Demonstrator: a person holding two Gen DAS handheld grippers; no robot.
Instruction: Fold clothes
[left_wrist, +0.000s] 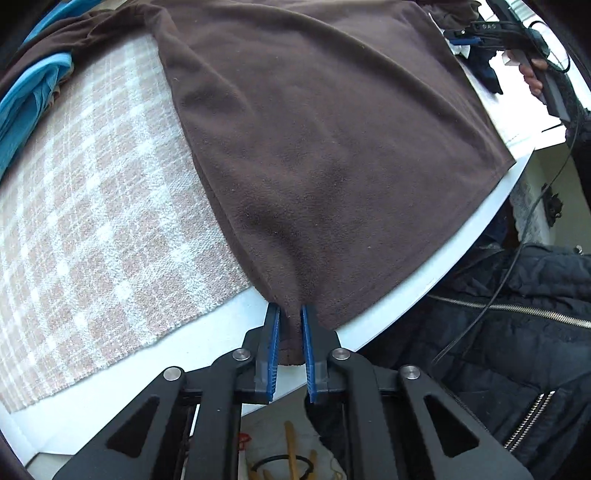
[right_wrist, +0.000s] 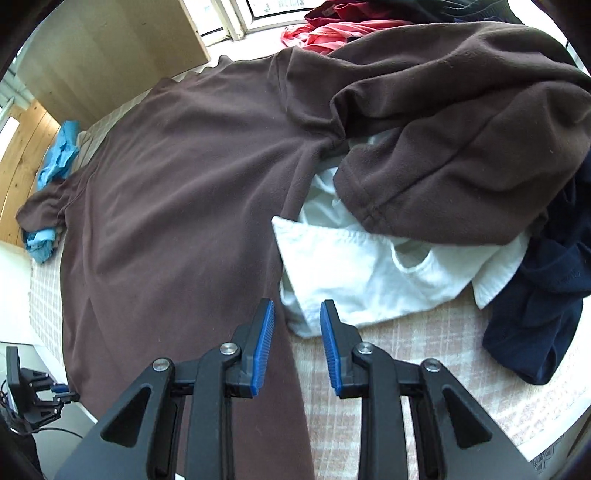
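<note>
The brown fleece top (right_wrist: 177, 192) lies spread flat across the checked cloth (left_wrist: 92, 221) that covers the white table (left_wrist: 476, 229). The left gripper (left_wrist: 289, 314) is at the top's hem corner, at the near table edge: its blue pads (left_wrist: 274, 332) stand a narrow gap apart with the brown corner running between them (whether the pads actually press the fabric cannot be told). The right gripper (right_wrist: 297, 314) hangs over the top's side edge, its fingers well apart and holding nothing. A white garment (right_wrist: 369, 273) lies just beside that edge, partly under the top's bunched sleeve (right_wrist: 461, 147). A navy garment (right_wrist: 546, 302) lies beyond the white one; a blue garment (right_wrist: 59, 155) lies at the top's opposite side.
</note>
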